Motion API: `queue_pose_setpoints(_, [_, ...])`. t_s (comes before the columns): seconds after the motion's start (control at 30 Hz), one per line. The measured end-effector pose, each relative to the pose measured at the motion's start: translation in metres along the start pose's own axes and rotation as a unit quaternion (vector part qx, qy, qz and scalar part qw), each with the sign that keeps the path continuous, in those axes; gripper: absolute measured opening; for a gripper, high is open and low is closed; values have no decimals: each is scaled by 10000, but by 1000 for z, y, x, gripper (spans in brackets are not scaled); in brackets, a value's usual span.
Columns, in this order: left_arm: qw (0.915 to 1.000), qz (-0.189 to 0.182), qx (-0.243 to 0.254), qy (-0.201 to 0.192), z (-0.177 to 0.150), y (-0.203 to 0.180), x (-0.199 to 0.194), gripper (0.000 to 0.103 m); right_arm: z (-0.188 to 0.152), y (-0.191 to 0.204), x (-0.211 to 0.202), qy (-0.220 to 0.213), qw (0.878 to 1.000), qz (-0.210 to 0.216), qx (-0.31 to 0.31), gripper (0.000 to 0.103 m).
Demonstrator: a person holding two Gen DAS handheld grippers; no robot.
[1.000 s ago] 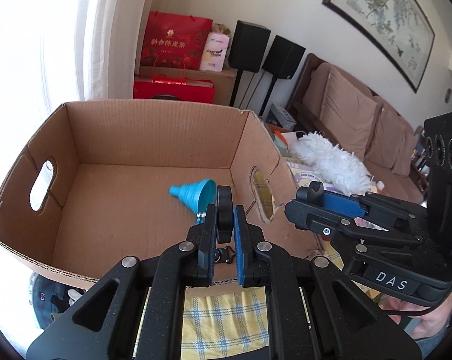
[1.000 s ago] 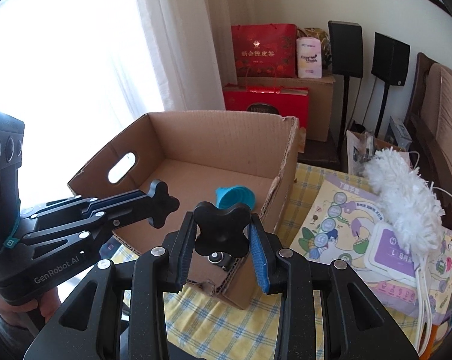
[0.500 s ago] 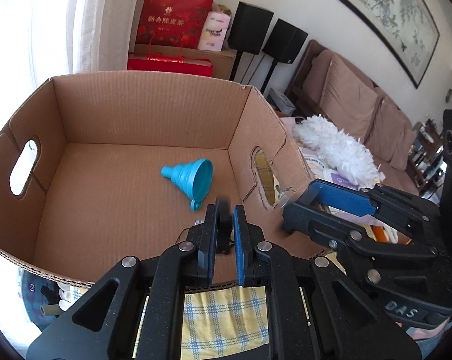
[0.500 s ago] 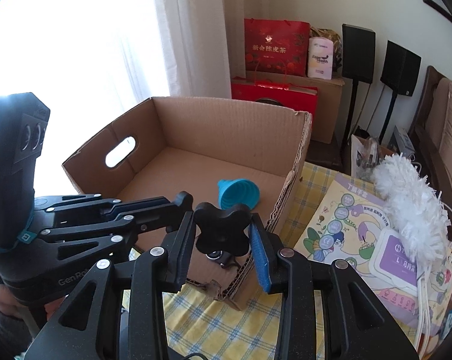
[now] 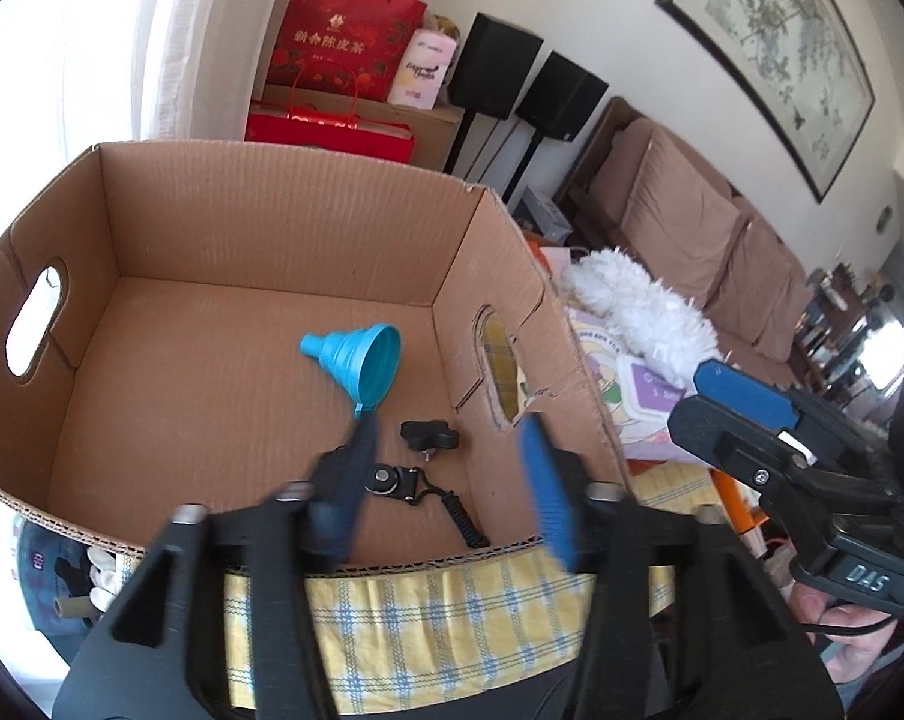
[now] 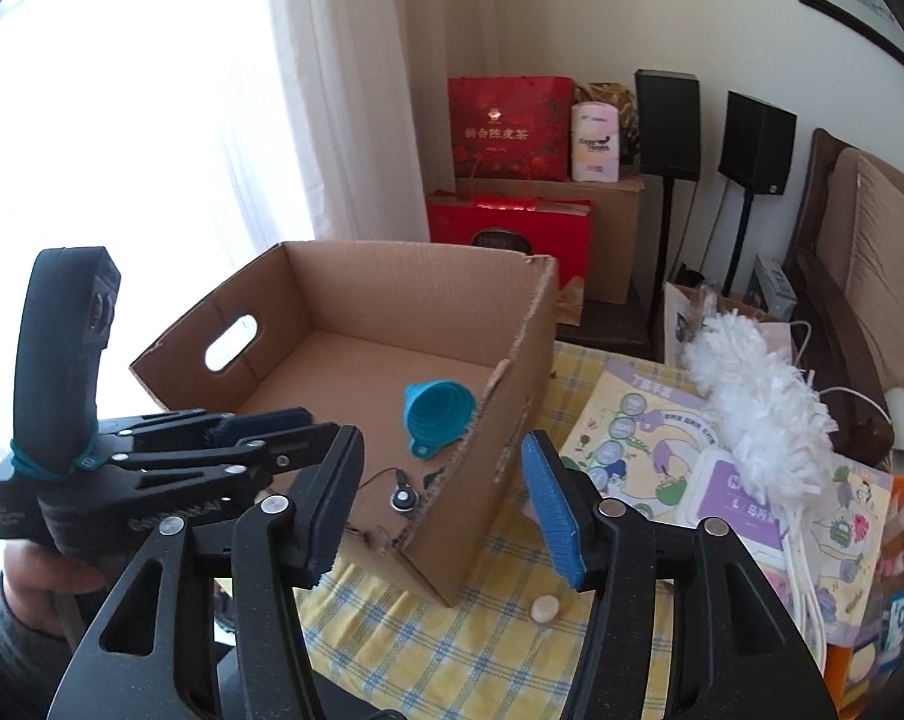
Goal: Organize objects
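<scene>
Claws [image 5: 446,480] [image 6: 446,504] now spread, knob [image 5: 429,435] in box [image 5: 272,228].

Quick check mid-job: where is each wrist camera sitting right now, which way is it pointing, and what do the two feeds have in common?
Left wrist: rides the left tongs, looking down into the cardboard box; its own open fingers show, and the right tongs alongside.
Right wrist: rides the right tongs, beside the box's right wall, facing the window; its open fingers, the left tongs and the left hand show.
Shared: box, blue funnel, black knob and strap, white duster.
</scene>
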State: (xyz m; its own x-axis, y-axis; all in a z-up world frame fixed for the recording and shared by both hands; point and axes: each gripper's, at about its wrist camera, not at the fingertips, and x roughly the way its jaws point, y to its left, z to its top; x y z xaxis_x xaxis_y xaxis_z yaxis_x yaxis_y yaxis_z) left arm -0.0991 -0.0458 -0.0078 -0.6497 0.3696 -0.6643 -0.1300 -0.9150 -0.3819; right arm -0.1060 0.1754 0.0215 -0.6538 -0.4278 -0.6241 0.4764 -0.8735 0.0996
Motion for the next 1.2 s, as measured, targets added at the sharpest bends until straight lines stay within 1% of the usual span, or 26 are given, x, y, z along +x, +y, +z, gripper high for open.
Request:
queue_pose_setpoints(0.03, [10000, 6, -22, -49, 0, 0, -3, 67, -1, -2, -2, -9, 10000, -24, 24, 60])
queue_pose_setpoints(0.1, [9999, 35, -5, -154, 0, -3, -8, 77, -4, -7, -6, -19, 9999, -77, 77, 61])
queue_pose_setpoints(0.13, [9998, 67, 25, -178, 1, -4, -9, 79, -5, -10, -8, -21, 9999, -104, 101, 63])
queue_pose_setpoints(0.2, [9995, 123, 145, -249, 0, -9, -12, 86, -8, -16, -11, -11, 9998, -162, 150, 65])
queue_pose_setpoints(0.3, [9990, 119, 281, -342, -1, -17, -18, 95, -13, -24, -16, -15, 9995, -211, 250, 70])
queue_pose_setpoints(0.47, [9973, 161, 515, -507, -8, -29, -27, 96, -21, -36, -25, -48, 9989, -302, 367, 79])
queue_pose_setpoints(0.5, [9967, 164, 571, -552, -11, -33, -29, 96, -24, -39, -28, -56, 9988, -313, 384, 79])
queue_pose_setpoints(0.63, [9964, 105, 615, -577, -21, -38, -35, 96, -35, -45, -32, -19, 9984, -409, 399, 79])
queue_pose_setpoints(0.8, [9958, 104, 733, -547, -42, -43, -40, 96, -50, -50, -32, 82, 9978, -508, 423, 79])
queue_pose_setpoints(0.9, [9957, 23, 758, -524, -56, -44, -42, 96, -59, -50, -30, 148, 9976, -554, 400, 79])
queue_pose_setpoints(0.93, [9958, 14, 745, -523, -59, -44, -42, 97, -61, -50, -30, 162, 9975, -575, 383, 79])
queue_pose_setpoints(0.97, [9959, 14, 733, -528, -63, -43, -42, 103, -64, -49, -29, 178, 9974, -593, 364, 79])
queue_pose_setpoints(1.2, [9969, 15, 593, -525, -82, -35, -44, 103, -88, -49, -17, 288, 9972, -578, 377, 79])
